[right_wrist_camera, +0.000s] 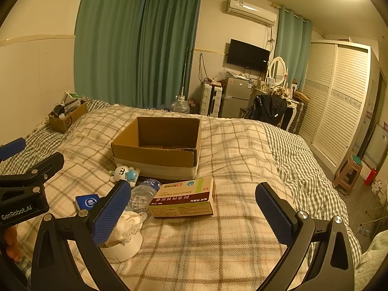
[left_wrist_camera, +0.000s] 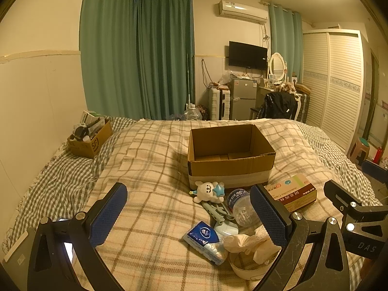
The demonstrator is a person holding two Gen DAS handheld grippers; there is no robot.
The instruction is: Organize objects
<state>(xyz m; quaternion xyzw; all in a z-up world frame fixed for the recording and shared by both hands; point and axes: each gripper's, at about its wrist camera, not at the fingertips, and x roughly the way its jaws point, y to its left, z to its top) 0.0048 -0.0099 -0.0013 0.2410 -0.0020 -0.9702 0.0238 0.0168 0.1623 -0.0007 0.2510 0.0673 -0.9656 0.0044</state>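
Observation:
An open, empty cardboard box [left_wrist_camera: 230, 155] [right_wrist_camera: 157, 145] sits mid-bed on the plaid blanket. In front of it lie a white plush toy with a blue star [left_wrist_camera: 208, 190] [right_wrist_camera: 125, 172], a clear plastic bottle [left_wrist_camera: 240, 206] [right_wrist_camera: 143, 195], a medicine box [left_wrist_camera: 293, 191] [right_wrist_camera: 184, 198], a blue tissue pack [left_wrist_camera: 203, 237] [right_wrist_camera: 87, 201] and a tape roll with crumpled tissue [left_wrist_camera: 247, 264] [right_wrist_camera: 123, 245]. My left gripper [left_wrist_camera: 189, 208] hovers open above the tissue pack and bottle. My right gripper [right_wrist_camera: 194, 194] hovers open just short of the medicine box. Neither holds anything.
A smaller cardboard box [left_wrist_camera: 89, 138] [right_wrist_camera: 66, 116] full of odds and ends stands at the bed's far left by the wall. The bed drops off on the right, with a stool [right_wrist_camera: 349, 172] on the floor beside the wardrobe. A hand [right_wrist_camera: 12, 242] grips the left tool.

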